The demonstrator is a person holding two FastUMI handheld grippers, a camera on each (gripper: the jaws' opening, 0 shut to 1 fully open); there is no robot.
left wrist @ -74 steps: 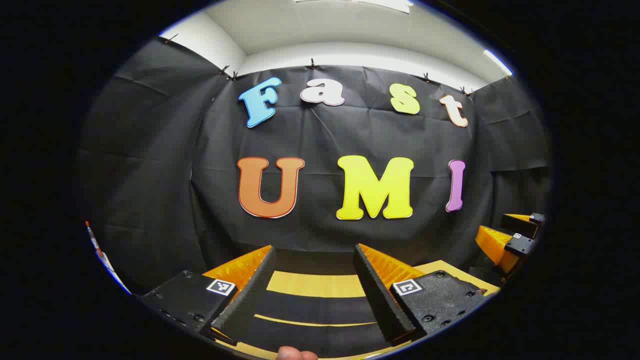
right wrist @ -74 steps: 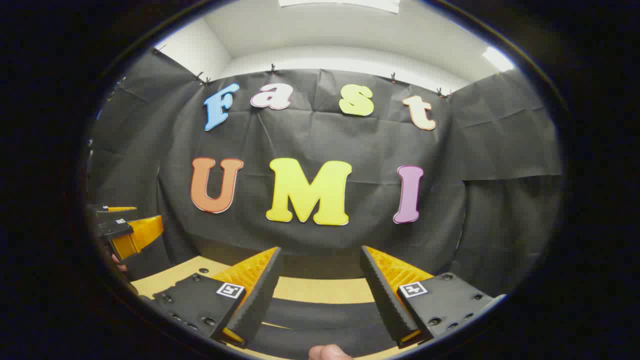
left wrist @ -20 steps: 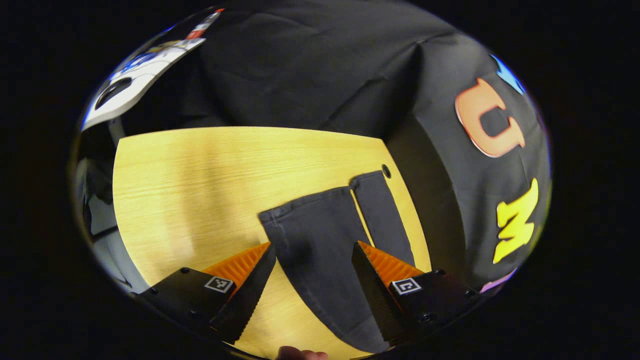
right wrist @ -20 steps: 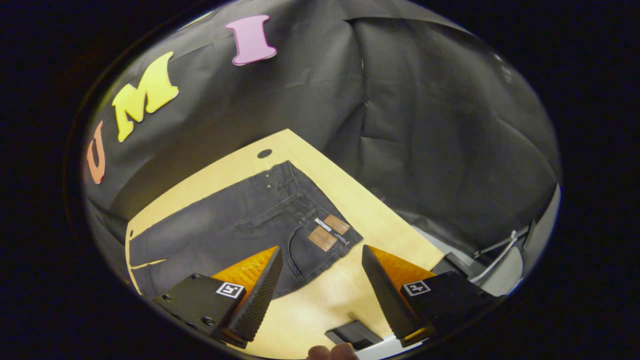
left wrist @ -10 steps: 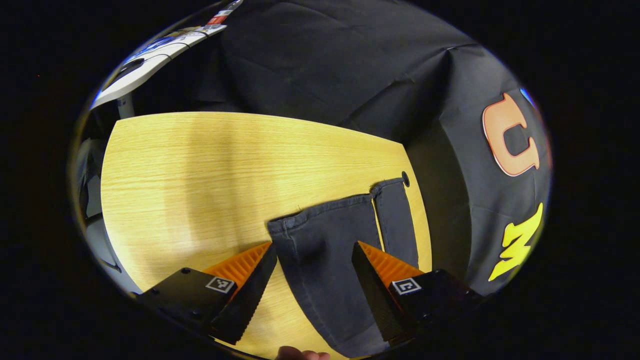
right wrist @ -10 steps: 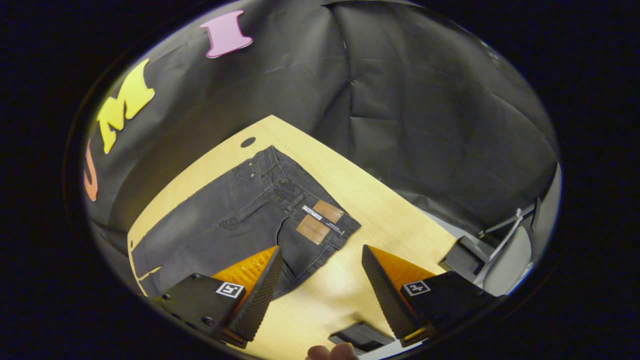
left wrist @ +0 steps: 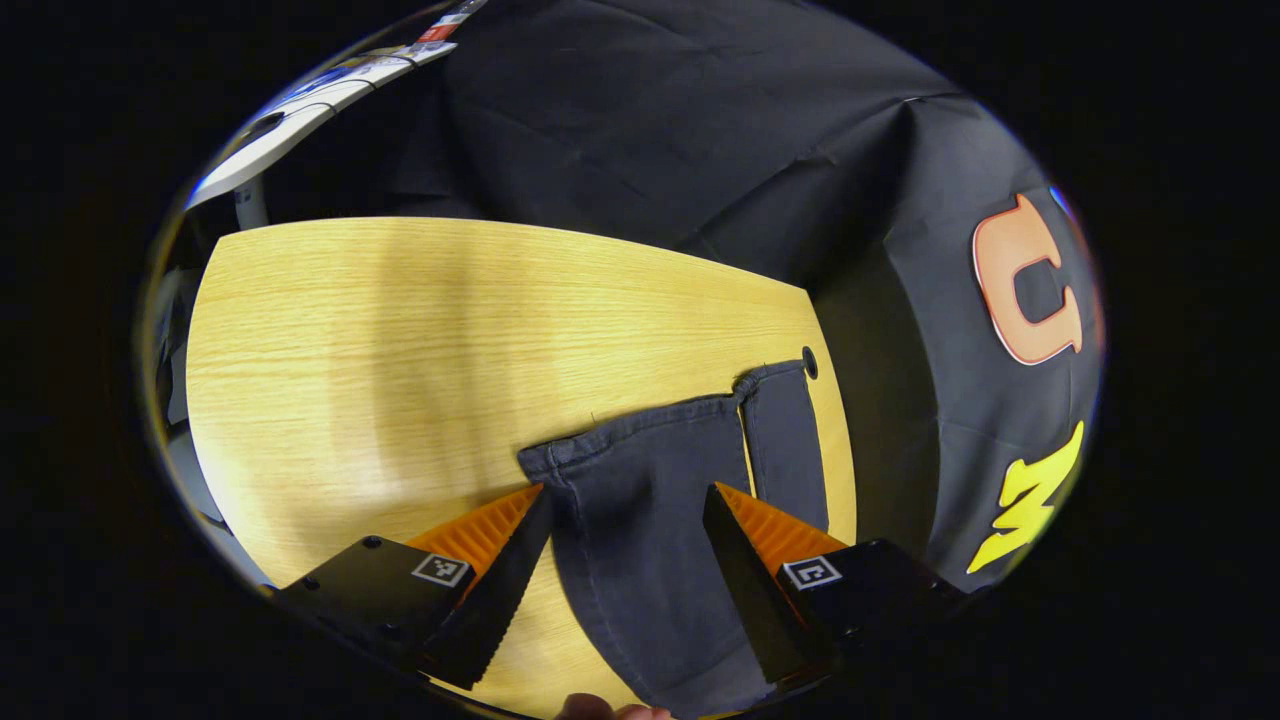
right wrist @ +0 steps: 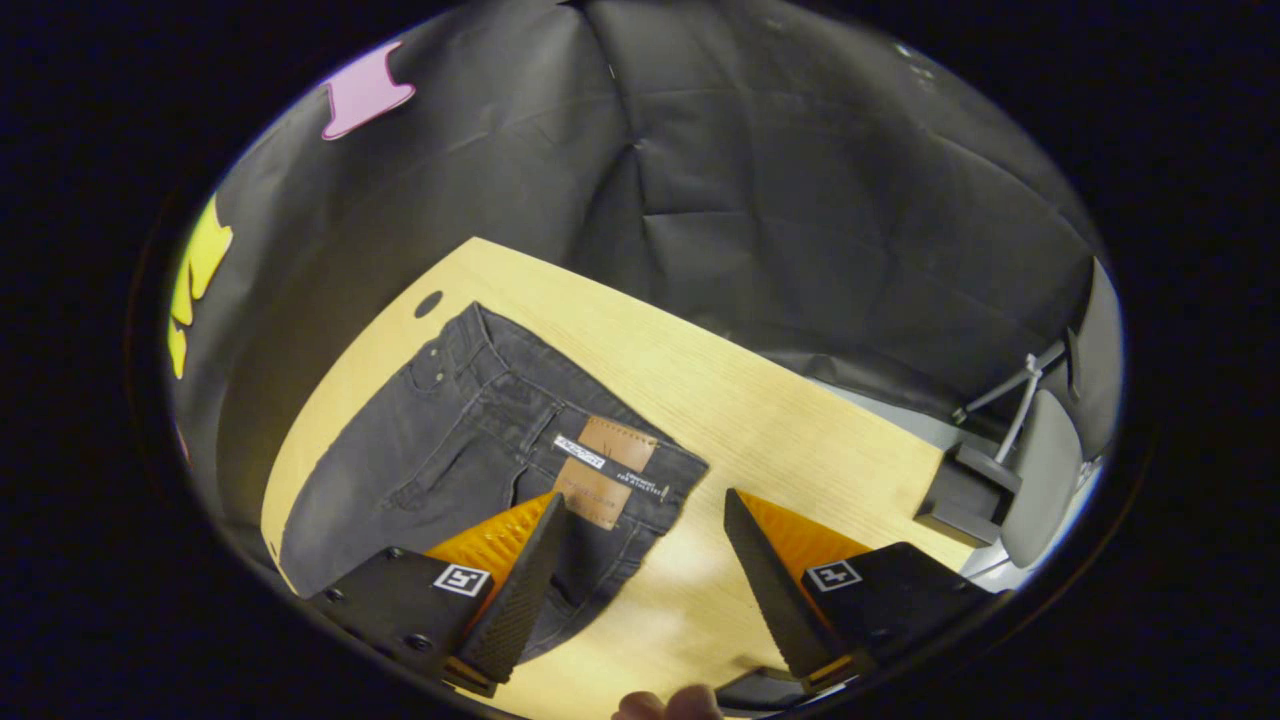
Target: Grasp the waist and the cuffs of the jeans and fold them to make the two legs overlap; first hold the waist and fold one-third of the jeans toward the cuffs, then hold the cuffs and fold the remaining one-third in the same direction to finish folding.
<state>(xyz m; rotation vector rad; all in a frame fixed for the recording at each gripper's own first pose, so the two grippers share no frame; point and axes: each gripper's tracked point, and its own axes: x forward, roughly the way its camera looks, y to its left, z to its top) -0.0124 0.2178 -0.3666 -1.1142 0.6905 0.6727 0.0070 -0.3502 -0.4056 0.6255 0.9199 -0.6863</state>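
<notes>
Dark grey jeans lie flat on a light wooden table. In the left gripper view the two leg cuffs (left wrist: 640,440) point away from me, the near leg (left wrist: 630,540) running between the fingers of my left gripper (left wrist: 625,575), which hangs open above it. In the right gripper view the waist (right wrist: 560,400) with two brown labels (right wrist: 615,445) lies ahead of my right gripper (right wrist: 635,580). That gripper is open above the waist's near corner, its left finger (right wrist: 515,590) over the denim, its right finger (right wrist: 775,590) over bare wood.
The table (left wrist: 400,340) stretches wide to the left of the cuffs, with a cable hole (left wrist: 809,362) near the far leg. A second hole (right wrist: 428,303) sits beyond the waist. A grey chair (right wrist: 1040,470) stands off the table's right end. Black cloth walls surround the table.
Both grippers tipped down from facing the wall to look at the table, then came closer over the jeans. The right gripper swung right and nearer the waist. Both stayed open.
</notes>
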